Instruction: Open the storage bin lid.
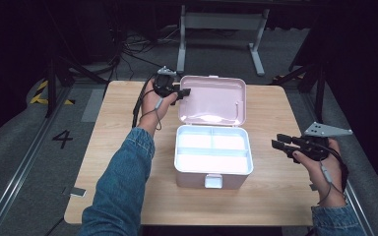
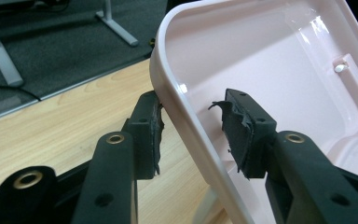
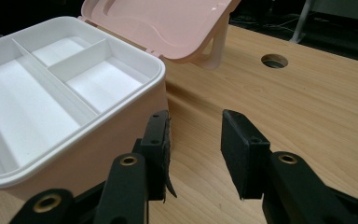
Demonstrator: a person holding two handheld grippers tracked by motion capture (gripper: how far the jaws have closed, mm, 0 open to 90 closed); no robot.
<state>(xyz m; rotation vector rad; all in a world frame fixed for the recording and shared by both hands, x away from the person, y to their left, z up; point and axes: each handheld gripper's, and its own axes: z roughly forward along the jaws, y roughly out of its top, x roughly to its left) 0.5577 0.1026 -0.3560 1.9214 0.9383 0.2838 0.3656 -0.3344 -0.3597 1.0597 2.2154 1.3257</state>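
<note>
Straddling the lid's rim, the left hand-held gripper [image 2: 191,126] has one pad outside the pink wall and the other inside the hollow, with daylight on both sides of the rim, so the jaws stand apart around the edge and nothing is pinched. No earlier picture is there to compare, but the loose stance suggests a lid that needs no holding: in the high view the lid [image 1: 214,98] leans back behind the box on its hinge and seems to stay up by itself. That left hand-held gripper [image 1: 177,93] sits at the lid's far left corner, probably because that corner gives an easy lever for swinging it.

The right hand-held gripper [image 3: 196,149] waits moderately wide and empty, its jaws over bare wood just beside the box's right wall, not touching it. In the high view it [image 1: 280,142] hovers off the box's right side, likely parked where it can steady the base or reach inside.

The box [image 1: 211,162] stands near the middle of the table [image 1: 275,206], latch facing the person. Its white tray [image 3: 37,93] is divided into one long compartment and two smaller ones, all bare. A round hole [image 3: 274,60] in the table lies beyond the lid's support.
</note>
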